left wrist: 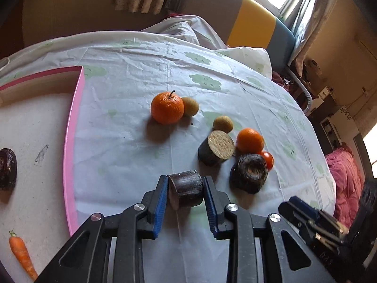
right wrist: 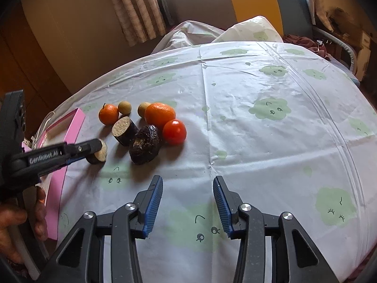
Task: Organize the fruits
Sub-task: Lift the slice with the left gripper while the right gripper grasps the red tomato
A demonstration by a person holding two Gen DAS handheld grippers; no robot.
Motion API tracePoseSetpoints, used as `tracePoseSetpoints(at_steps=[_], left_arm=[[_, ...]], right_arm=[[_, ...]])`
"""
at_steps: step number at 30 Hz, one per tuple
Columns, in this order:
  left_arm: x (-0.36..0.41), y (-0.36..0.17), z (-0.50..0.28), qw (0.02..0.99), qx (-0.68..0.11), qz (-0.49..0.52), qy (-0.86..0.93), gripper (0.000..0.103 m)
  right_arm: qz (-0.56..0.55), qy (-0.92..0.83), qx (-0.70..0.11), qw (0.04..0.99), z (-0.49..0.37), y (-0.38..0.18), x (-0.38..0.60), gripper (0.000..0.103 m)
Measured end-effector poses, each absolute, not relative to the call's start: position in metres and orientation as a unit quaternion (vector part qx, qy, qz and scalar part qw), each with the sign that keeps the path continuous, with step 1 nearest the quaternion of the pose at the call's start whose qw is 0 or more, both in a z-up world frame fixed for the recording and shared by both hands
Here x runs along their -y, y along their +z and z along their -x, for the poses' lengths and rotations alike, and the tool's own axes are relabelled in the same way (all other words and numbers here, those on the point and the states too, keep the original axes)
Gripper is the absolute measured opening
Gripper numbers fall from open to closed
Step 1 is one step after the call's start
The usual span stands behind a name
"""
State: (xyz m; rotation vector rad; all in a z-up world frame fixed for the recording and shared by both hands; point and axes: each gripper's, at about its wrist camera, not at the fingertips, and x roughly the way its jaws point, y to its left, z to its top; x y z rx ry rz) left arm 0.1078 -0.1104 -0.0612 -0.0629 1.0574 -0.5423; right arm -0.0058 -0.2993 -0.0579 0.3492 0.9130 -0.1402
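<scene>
White lettering reading "GenRobot.AI" is showing along the side of the black plastic left gripper (right wrist: 97,152), seen in the right wrist view. No other writing is appearing legibly anywhere.

Each gripper (right wrist: 188,204) is black plastic with ribbed blue pads (right wrist: 154,206), silver screws and white "GenRobot.AI" lettering.

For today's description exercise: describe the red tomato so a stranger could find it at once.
On the cloud-print tablecloth sits one cluster of produce. The tomato is at its right edge, beside the larger orange; it alone is smooth, glossy and red.
</scene>
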Motion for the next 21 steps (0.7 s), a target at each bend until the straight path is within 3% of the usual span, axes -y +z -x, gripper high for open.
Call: tracePoseSetpoints(at_steps=[10,15,21], left_arm=[[0.119,-0.071,-0.106,0.829,-0.498,0.014,-0.253,0.029],[0.114,-0.070,-0.108,0.827,-0.503,0.033,-0.250,0.030],[0.111,-0.068,-0.114,0.826,-0.507,0.039,-0.242,0.041]], right_arm=[[-0.205,-0.056,-0.430,0.877,-0.017,-0.048,0.308,0.033],[-0.212,-0.037,-0.427,0.878,-0.028,-0.041,0.305,0.035],[-0.230,-0.007,-0.444,0.866,-0.038,-0.055,0.292,0.037]])
